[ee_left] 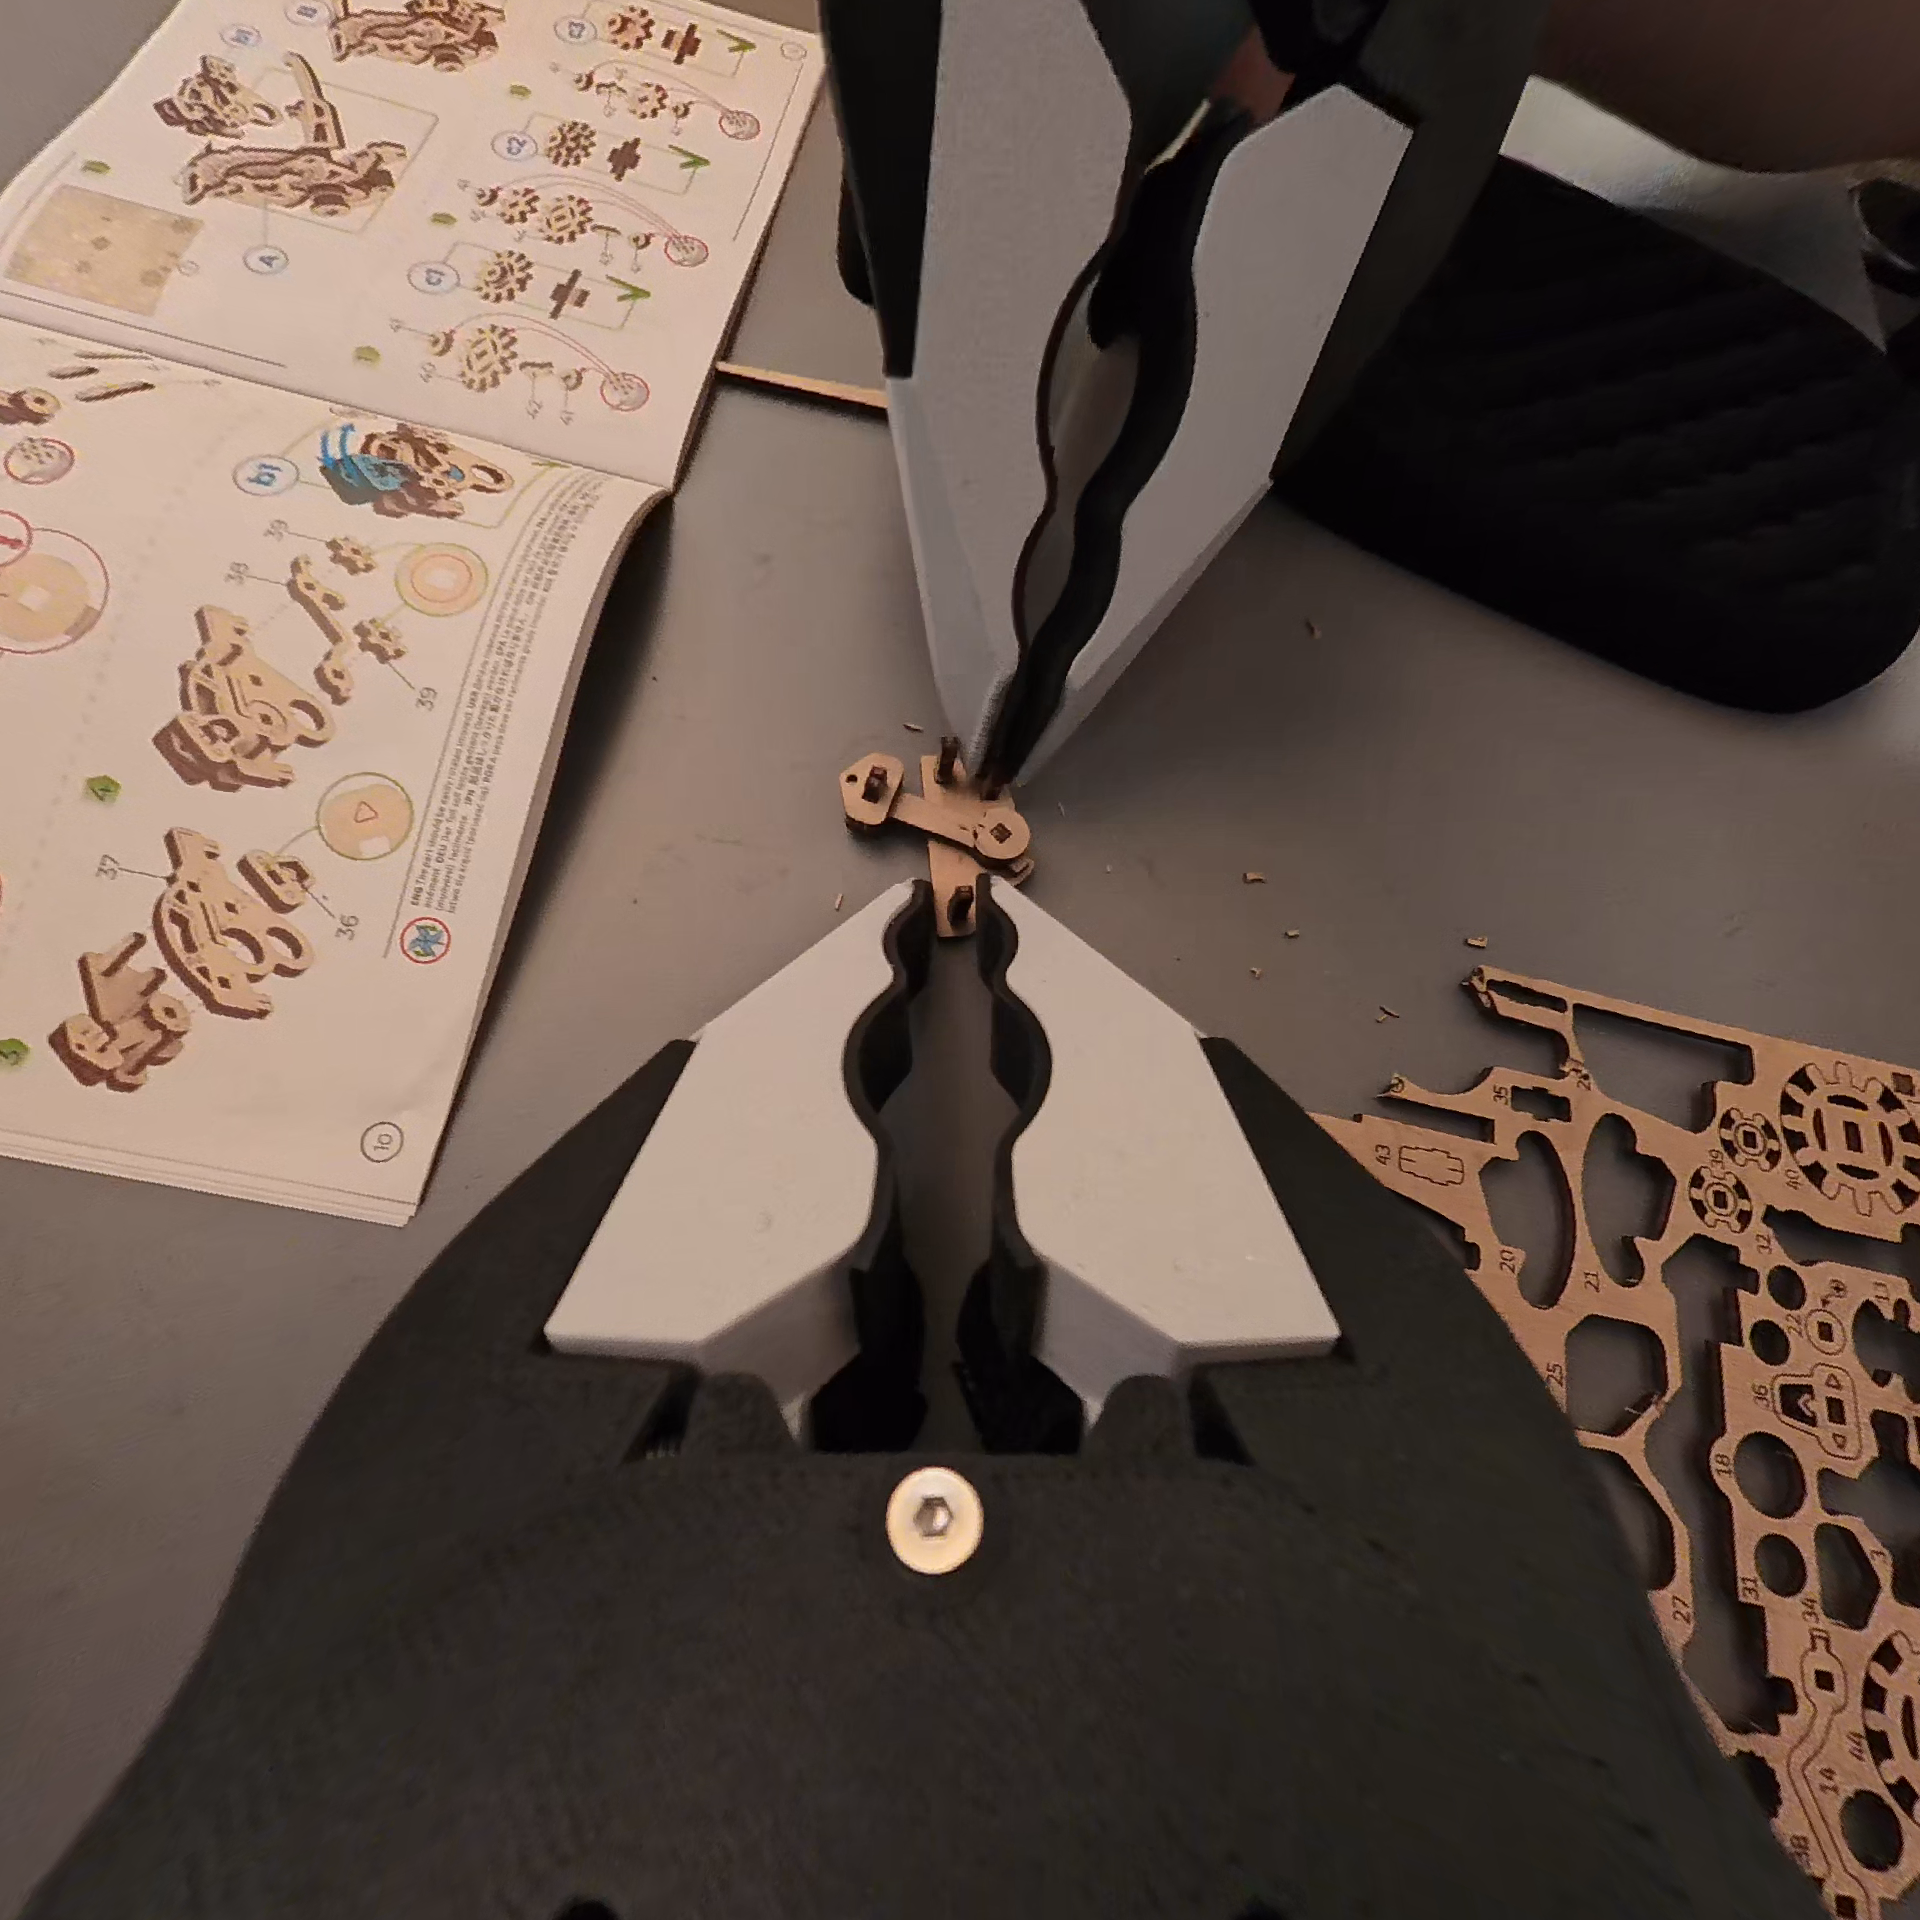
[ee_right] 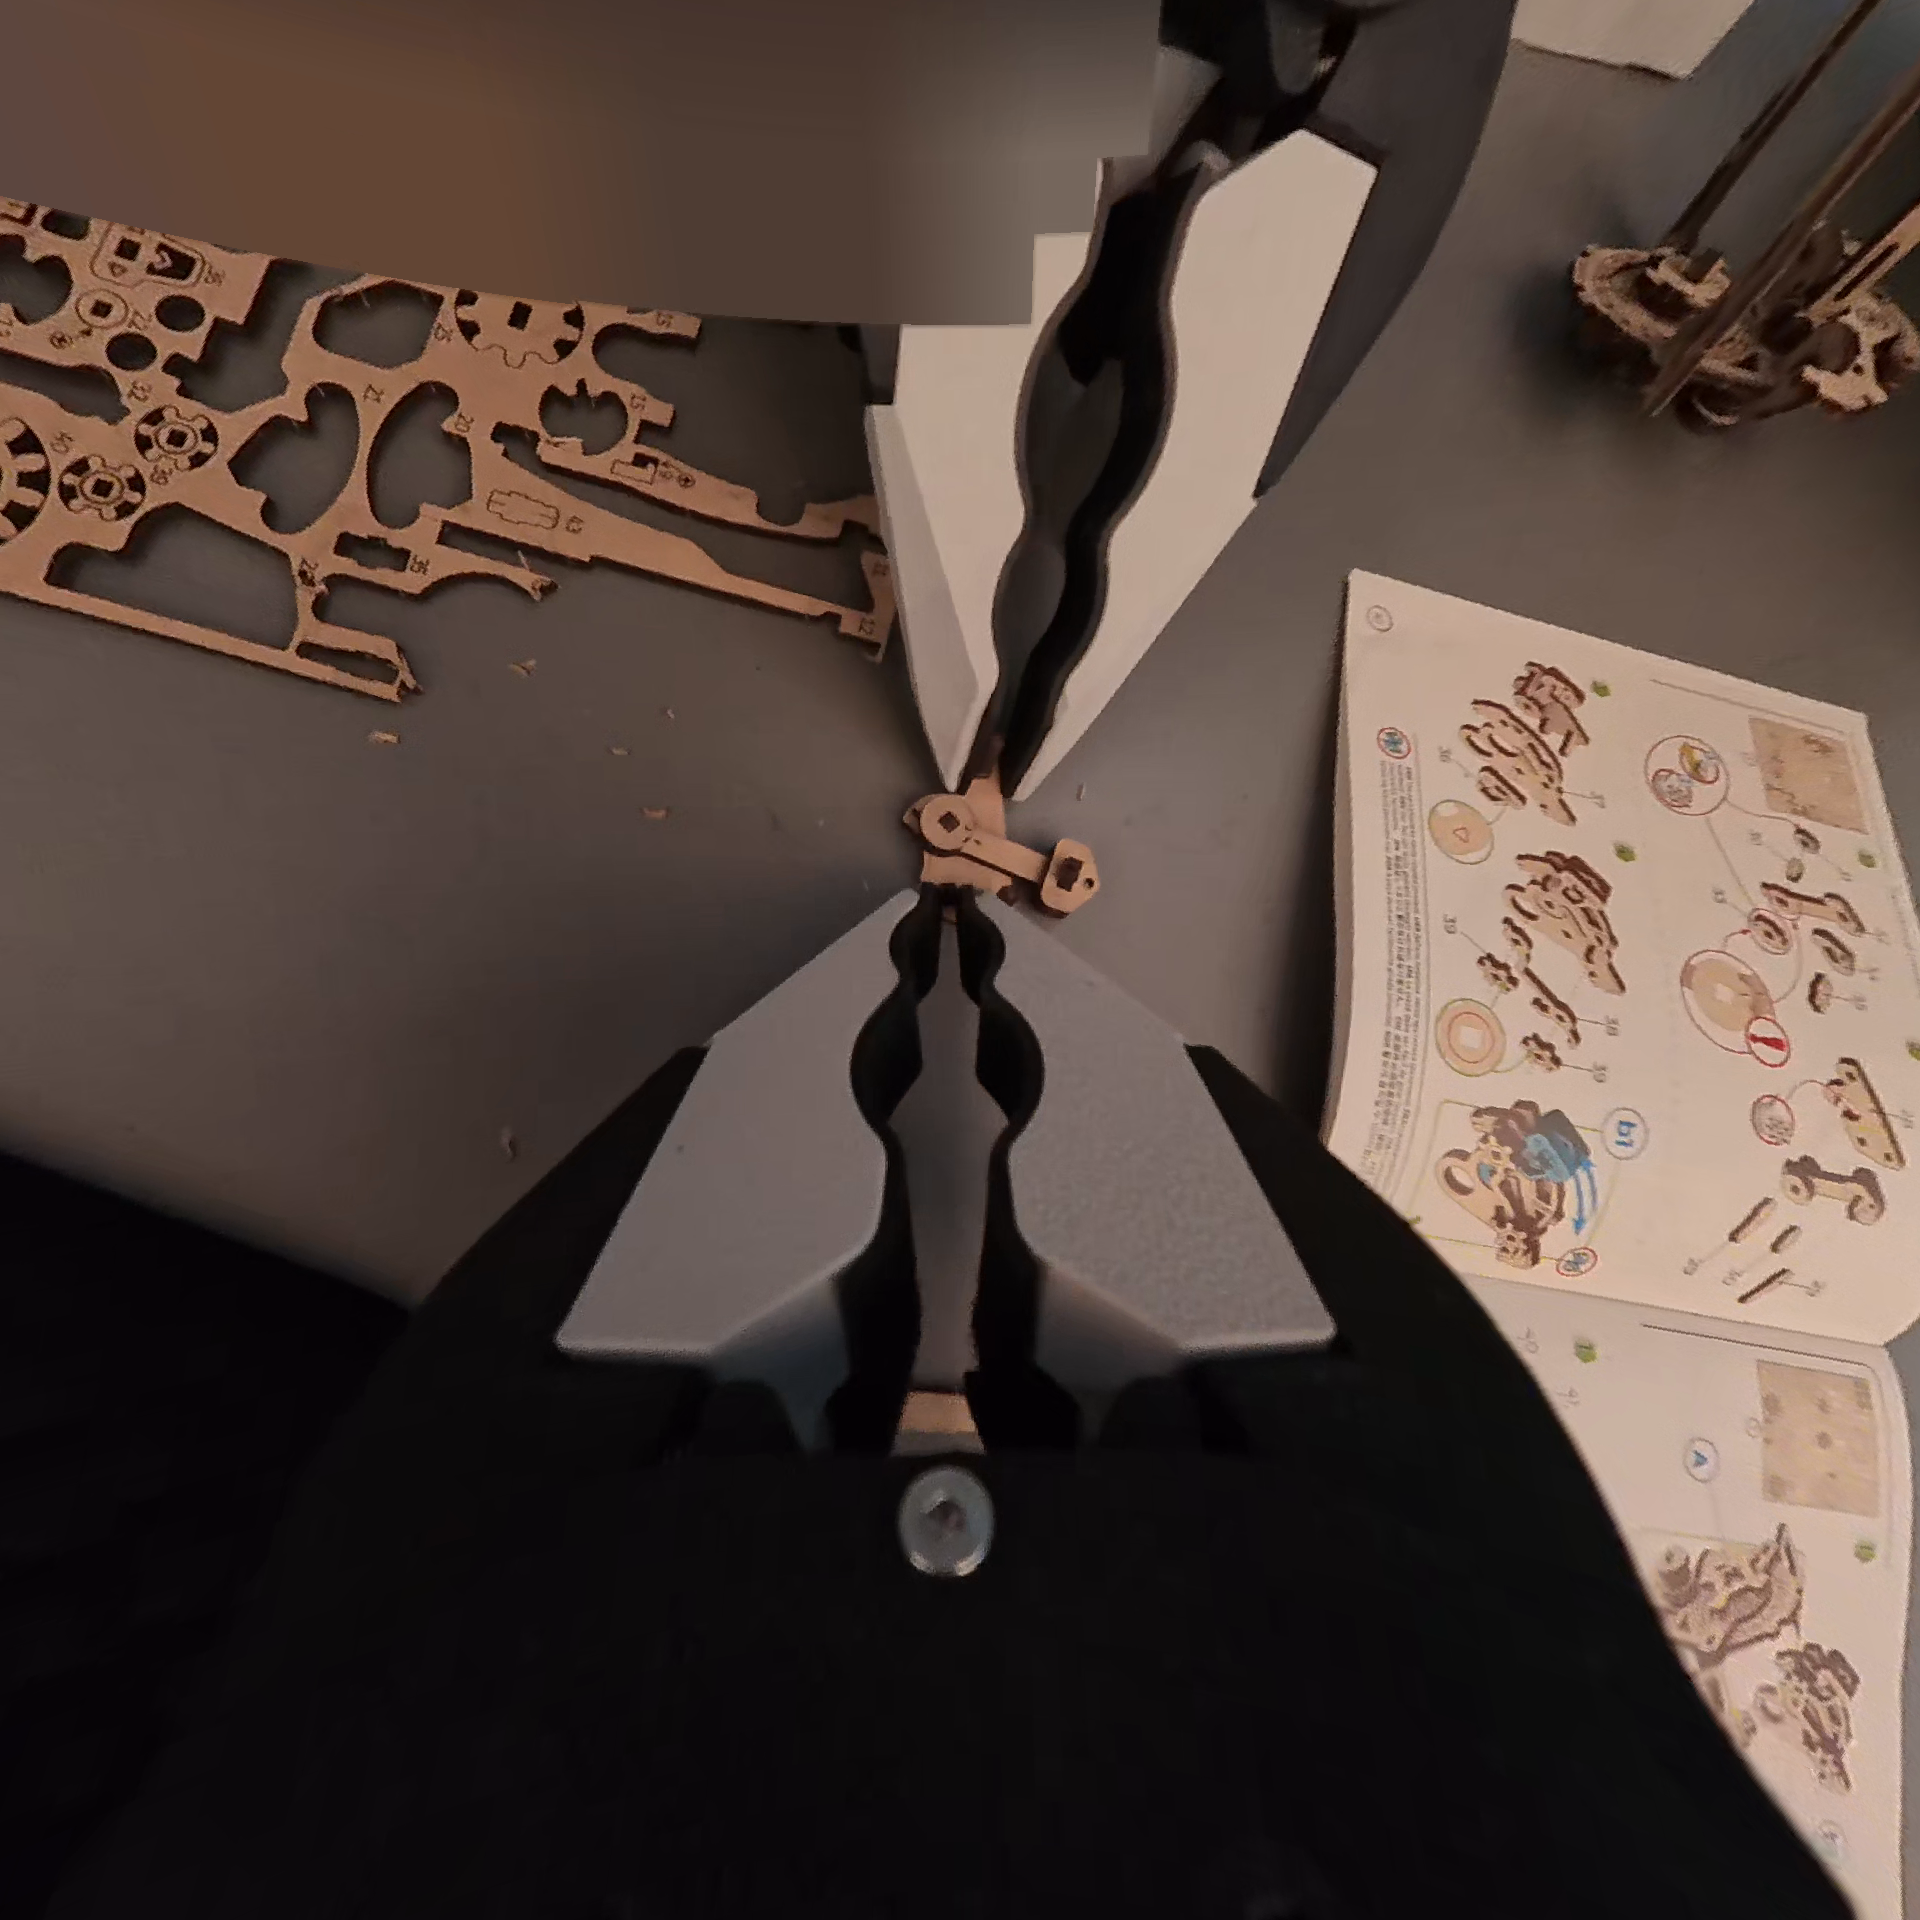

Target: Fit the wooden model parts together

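2 grippers meet tip to tip over a small wooden assembly on the grey table, roughly mid-table between the booklet and the cut-out sheet. The left gripper comes from the near side in its own view, jaws nearly together and pinching the strip end of the assembly that sticks toward it; looks like the steadying hold, so the piece can't slide or twist. The right gripper comes from the opposite side, jaws drawn in tight on the far edge of the assembly, near the upright pegs; whether it clamps a peg, a tab or a separate small part I cannot tell, tips hide it. Judgement: opposed grips like this suit pressing 1 piece into a slot while the other end is braced, so a press-fit step is likely in hand. The assembly shows a round hub with a square hole and an arm ending in a lobed piece, lying flat, seemingly touching the table. The instruction booklet lies open just beside the work, probably for reference. The punched plywood sheet lies on the other side, many holes already empty. Wood crumbs scatter around. A finished-looking wooden model stands well apart, in the right wrist view only. Risk: thin pegs could snap if squeezed off-axis.
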